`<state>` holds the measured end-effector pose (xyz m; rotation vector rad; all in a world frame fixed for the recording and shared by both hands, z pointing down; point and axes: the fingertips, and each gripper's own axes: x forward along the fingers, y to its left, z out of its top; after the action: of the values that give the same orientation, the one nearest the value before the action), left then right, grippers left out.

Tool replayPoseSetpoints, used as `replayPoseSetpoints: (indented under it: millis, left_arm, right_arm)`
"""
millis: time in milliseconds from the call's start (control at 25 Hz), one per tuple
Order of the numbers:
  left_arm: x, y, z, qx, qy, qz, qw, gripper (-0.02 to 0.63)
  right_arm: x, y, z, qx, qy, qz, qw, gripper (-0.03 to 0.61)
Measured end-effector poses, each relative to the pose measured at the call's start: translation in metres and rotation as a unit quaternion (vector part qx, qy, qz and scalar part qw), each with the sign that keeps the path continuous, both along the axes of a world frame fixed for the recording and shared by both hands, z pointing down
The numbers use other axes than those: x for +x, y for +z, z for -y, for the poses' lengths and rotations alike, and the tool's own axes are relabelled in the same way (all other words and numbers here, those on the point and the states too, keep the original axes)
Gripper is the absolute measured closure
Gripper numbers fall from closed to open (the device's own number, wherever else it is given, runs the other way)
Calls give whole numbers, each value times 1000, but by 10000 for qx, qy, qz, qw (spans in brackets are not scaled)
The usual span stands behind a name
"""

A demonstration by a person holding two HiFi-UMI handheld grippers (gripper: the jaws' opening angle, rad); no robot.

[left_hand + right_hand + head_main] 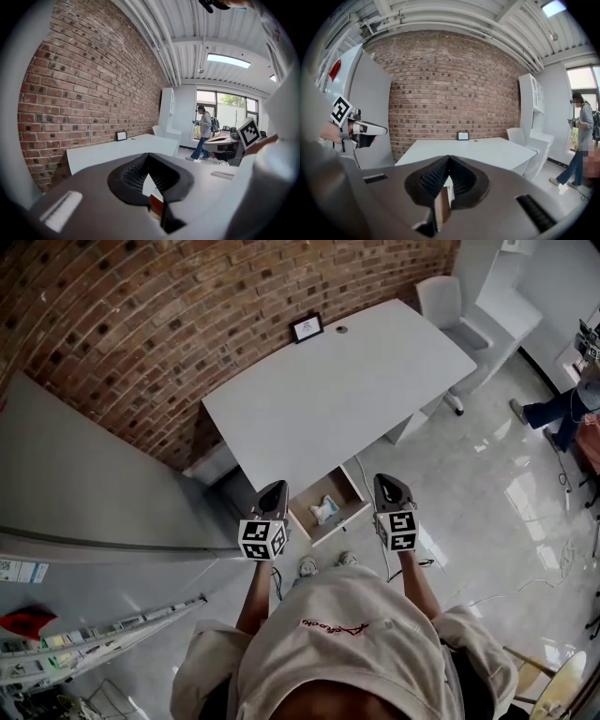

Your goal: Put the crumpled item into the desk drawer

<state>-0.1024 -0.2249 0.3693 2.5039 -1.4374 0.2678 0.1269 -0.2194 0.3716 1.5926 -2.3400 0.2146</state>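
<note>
Brick wall backs our white surface (347,381). At its near edge the open drawer (303,512) holds the crumpled item (325,510). Our left gripper (273,489) and right gripper (389,482) hover with fingers closed, empty.

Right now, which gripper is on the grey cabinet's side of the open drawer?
The left gripper; the right gripper hangs on the drawer's other side, toward the chair.

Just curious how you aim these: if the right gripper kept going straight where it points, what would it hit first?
Probably the brick wall, after passing over the white desk; depth is hard to judge.
</note>
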Motion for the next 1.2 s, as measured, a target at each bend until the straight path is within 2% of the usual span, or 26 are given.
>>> replayPoseSetpoints:
  millis: [240, 440, 1200]
  left_arm:
    - [-22, -24, 0, 237, -137, 40, 9996, 604]
    - [-44, -23, -8, 214, -269, 52, 9994, 604]
    - [-44, -30, -12, 286, -190, 7, 9994, 604]
  right_arm:
    - [-1, -14, -6, 137, 121, 81, 9998, 566]
    - [-7, -18, -13, 175, 189, 112, 9996, 566]
    - [-23, -31, -15, 302, 92, -12, 9995, 568]
